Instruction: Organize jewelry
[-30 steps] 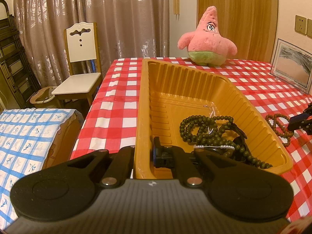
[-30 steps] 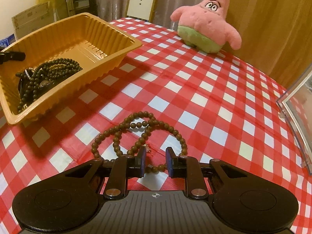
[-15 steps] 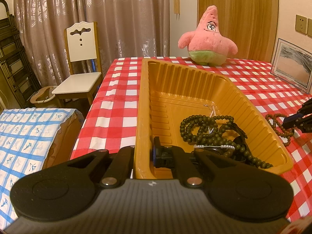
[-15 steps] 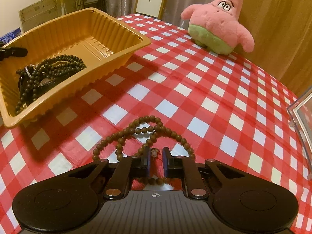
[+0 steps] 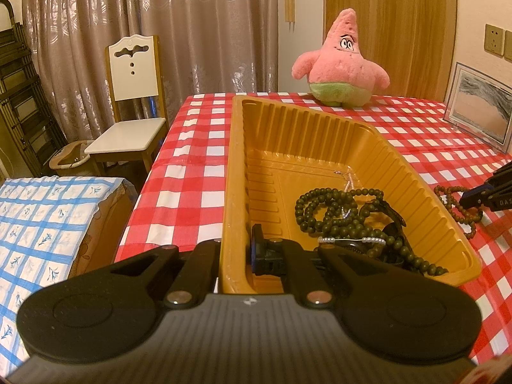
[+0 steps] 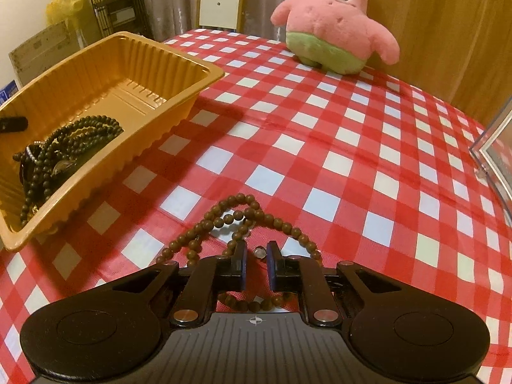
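A ribbed orange tray (image 5: 235, 160) stands on the red-checked table, and a heap of dark green bead strings (image 5: 336, 220) lies at its near end. My left gripper (image 5: 235, 243) is shut on the tray's near wall, one finger outside and one inside. Right of the tray, a brown bead bracelet (image 6: 224, 211) lies on the cloth. My right gripper (image 6: 257, 249) sits low over it with its jaws closed to a narrow gap. A small silver bead of the string is between the pads. The left wrist view shows the right gripper (image 5: 470, 198) on the bracelet (image 5: 454, 204).
A pink star plush (image 6: 329, 32) sits at the table's far side. A framed picture (image 6: 499, 147) leans at the right edge. Beyond the table's left edge are a white chair (image 5: 131, 96) and a blue-checked cover (image 5: 41, 217).
The right jaws have narrowed around the brown bracelet, and that gripper has rolled a little. The left gripper and the tray have stayed put.
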Demonstrator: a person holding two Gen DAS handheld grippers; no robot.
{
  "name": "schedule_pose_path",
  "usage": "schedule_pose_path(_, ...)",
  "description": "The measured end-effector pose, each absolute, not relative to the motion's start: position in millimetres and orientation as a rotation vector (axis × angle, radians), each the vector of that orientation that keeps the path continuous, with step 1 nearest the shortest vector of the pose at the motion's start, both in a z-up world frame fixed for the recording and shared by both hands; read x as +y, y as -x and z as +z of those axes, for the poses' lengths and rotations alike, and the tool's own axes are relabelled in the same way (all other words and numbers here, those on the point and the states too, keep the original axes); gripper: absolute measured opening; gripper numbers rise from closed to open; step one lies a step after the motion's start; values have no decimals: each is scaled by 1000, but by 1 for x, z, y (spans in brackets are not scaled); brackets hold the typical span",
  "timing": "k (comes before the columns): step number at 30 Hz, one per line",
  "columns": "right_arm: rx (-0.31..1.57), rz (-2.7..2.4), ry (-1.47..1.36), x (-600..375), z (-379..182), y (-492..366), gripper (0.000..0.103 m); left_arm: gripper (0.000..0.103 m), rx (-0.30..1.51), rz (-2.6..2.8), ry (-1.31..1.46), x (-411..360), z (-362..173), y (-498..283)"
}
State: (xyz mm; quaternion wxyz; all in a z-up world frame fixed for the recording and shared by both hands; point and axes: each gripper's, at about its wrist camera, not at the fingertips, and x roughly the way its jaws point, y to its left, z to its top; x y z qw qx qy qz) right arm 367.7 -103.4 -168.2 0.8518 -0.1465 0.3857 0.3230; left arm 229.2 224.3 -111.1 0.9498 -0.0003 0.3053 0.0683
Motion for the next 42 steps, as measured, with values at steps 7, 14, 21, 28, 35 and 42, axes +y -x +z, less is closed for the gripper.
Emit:
schedule_pose_path(7,798,677,337,-100,-169,-363,7,3,621,139,1,224,-111,-229)
schedule_pose_path(14,767,659,363,-98,-167,-357,6,3,622,139,1,224,-111,-229)
schedule_pose_path(21,702,678,326,-98,-146,-347,6,3,624,138,1,224,-112,-229)
schedule_pose_path(28,622,756,254,-81,-112,-334,6,3,621,136,2,222,-113,-229)
schedule_pose_path(35,612,884,130,-37,-96,-321,6,2,619,135,7,223,-112,-230)
schedule_pose_path(42,644,945,73,10,-99,-313,6,2,618,130,8,223,-111,-231)
